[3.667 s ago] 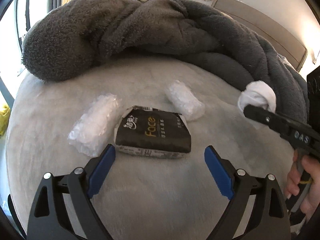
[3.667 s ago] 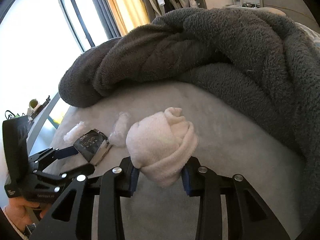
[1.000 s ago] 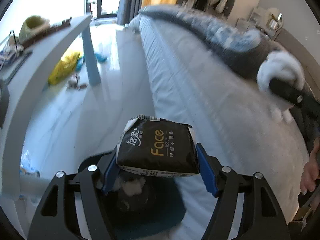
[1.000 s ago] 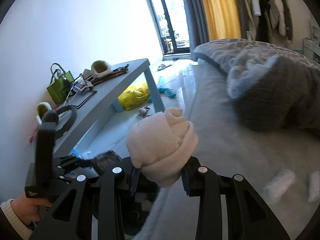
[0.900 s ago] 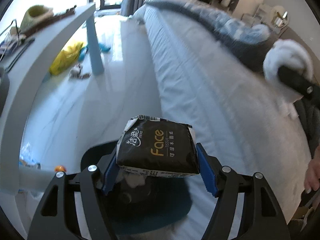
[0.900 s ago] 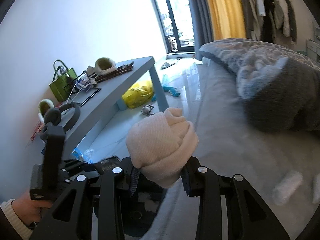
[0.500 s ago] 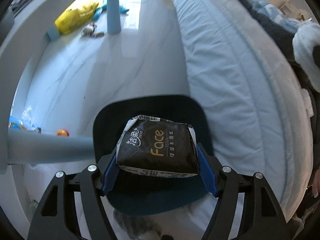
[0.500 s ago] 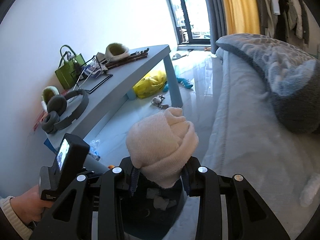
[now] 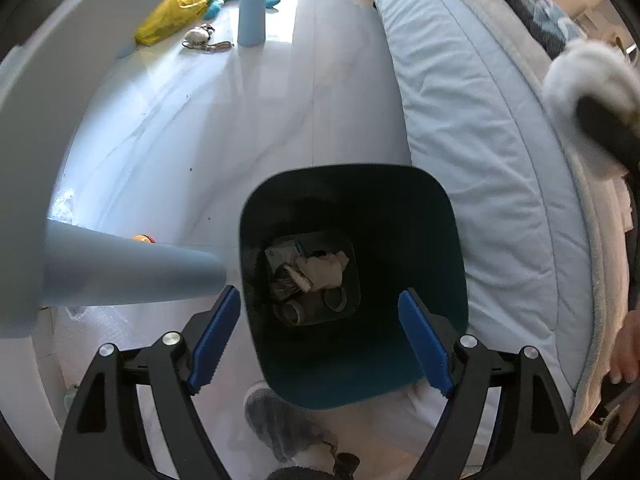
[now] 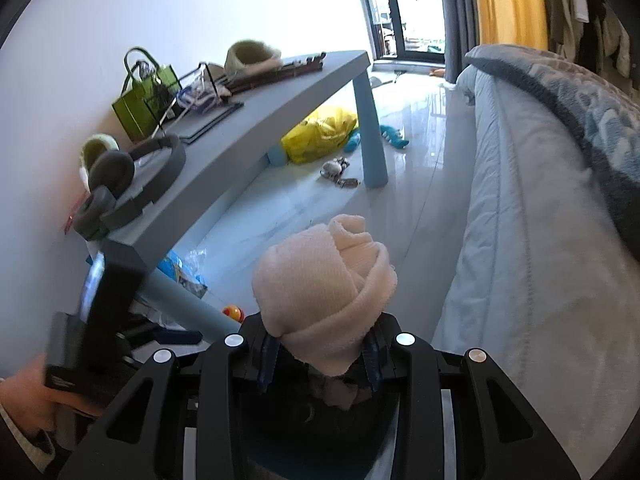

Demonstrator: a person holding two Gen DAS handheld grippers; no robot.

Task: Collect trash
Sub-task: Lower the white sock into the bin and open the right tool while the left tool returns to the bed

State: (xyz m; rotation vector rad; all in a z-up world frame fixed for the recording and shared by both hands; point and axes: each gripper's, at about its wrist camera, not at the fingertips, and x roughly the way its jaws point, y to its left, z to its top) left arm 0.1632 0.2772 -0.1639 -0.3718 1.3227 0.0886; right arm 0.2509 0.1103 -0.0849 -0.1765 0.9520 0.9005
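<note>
My left gripper [image 9: 320,334] is open and empty, hovering right over a dark teal trash bin [image 9: 448,248] on the floor beside the bed. Crumpled tissues and wrappers [image 9: 316,274] lie at the bin's bottom. My right gripper [image 10: 320,356] is shut on a white rolled-up wad of cloth or tissue [image 10: 324,288], held above the same bin, whose dark inside [image 10: 320,408] shows below the fingers. The wad also shows at the right edge of the left wrist view [image 9: 584,80].
A grey-blue table [image 10: 256,120] with headphones [image 10: 120,180] and a green bag [image 10: 144,96] stands left of the bin; its leg [image 9: 132,268] is next to the bin. The bed [image 9: 500,160] is on the right. A yellow bag [image 10: 320,132] lies on the floor.
My left gripper has opened and the black tissue pack has left it, dropped toward the bin. My right gripper with the white wad has moved nearer over the bin.
</note>
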